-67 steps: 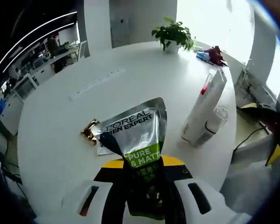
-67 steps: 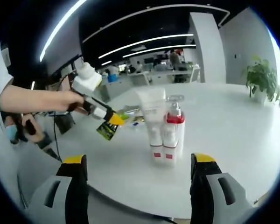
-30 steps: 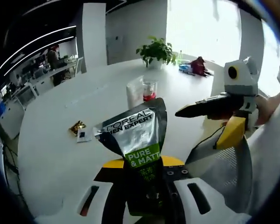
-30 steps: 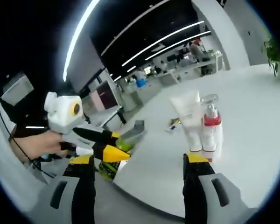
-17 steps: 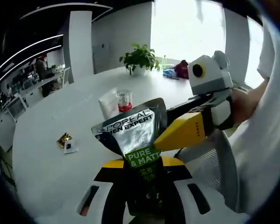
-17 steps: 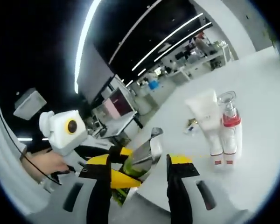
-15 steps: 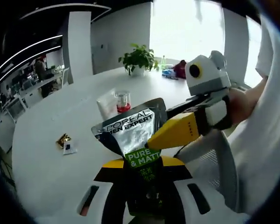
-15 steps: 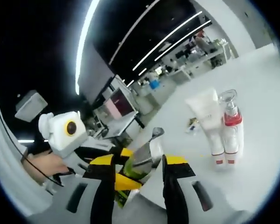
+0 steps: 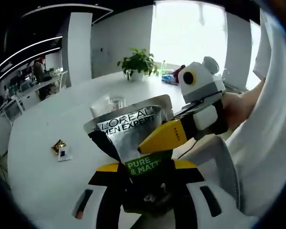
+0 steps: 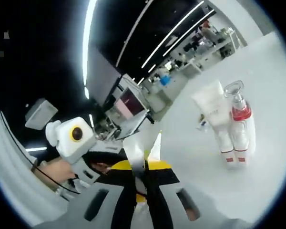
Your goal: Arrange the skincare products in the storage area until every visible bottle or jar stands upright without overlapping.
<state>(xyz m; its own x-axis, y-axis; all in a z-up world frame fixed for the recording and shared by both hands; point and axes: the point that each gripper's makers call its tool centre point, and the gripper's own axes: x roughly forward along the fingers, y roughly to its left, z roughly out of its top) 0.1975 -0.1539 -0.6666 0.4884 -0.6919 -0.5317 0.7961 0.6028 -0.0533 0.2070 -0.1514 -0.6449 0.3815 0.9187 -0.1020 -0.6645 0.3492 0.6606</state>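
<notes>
Left gripper [image 9: 145,183] and right gripper [image 10: 142,179] both clamp the L'Oréal tube [image 9: 131,131], low centre in each view. Behind, a white tube [image 10: 213,112] and pump bottle [image 10: 241,125] stand upright on the round white surface [image 9: 43,143] in an office.

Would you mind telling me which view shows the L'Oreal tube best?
The left gripper view: the L'Oreal tube faces the camera, label readable, with the right gripper closing on it. The right gripper view catches just its thin silver edge between the closed jaws.
</notes>
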